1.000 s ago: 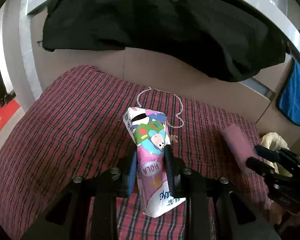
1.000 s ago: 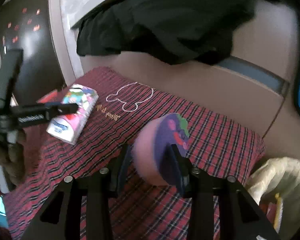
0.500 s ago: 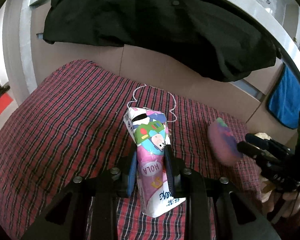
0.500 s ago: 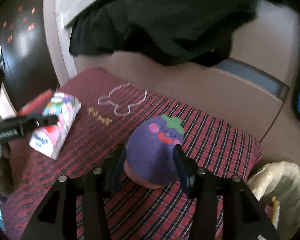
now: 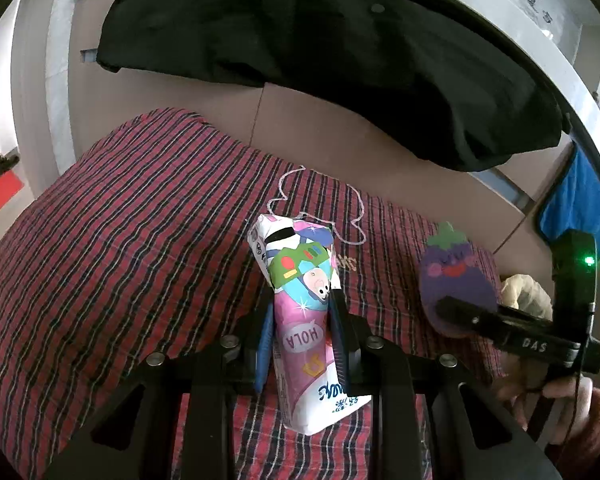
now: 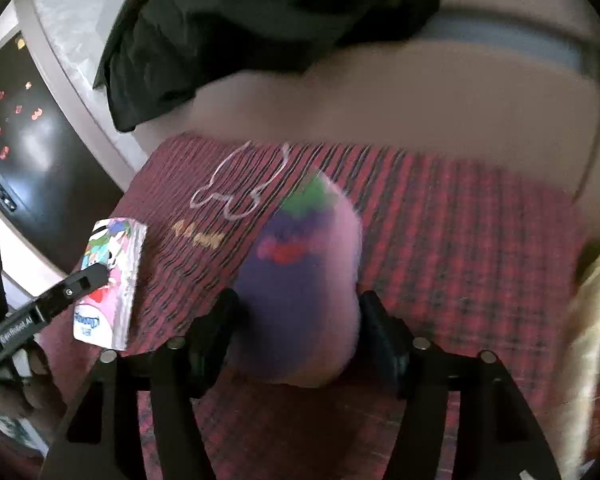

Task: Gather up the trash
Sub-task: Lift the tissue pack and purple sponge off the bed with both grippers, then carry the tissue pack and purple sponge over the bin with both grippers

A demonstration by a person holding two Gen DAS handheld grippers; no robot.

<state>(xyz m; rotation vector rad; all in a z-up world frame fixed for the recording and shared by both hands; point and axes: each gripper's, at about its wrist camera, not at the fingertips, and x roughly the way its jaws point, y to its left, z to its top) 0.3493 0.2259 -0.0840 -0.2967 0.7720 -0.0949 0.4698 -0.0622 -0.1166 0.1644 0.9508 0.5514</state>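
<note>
Two hand-held grippers are in our hands, each clamped on something above the red plaid bed (image 5: 112,248). Our left hand-held gripper (image 5: 302,336) squeezes a tissue pack (image 5: 304,320) printed with cartoons, holding it upright between its fingers, over the near middle of the bed. Our right hand-held gripper (image 6: 296,320) grips a purple eggplant sponge (image 6: 300,280) with a green top and smiling face; in the left wrist view this sponge (image 5: 456,284) hangs to the right of the pack, well apart from it. A yellowish plastic bag (image 5: 526,294) sits past the right edge of the bed. Black cloth (image 5: 320,52) drapes over the far wall, with a blue towel (image 5: 580,208) hanging at far right.
</note>
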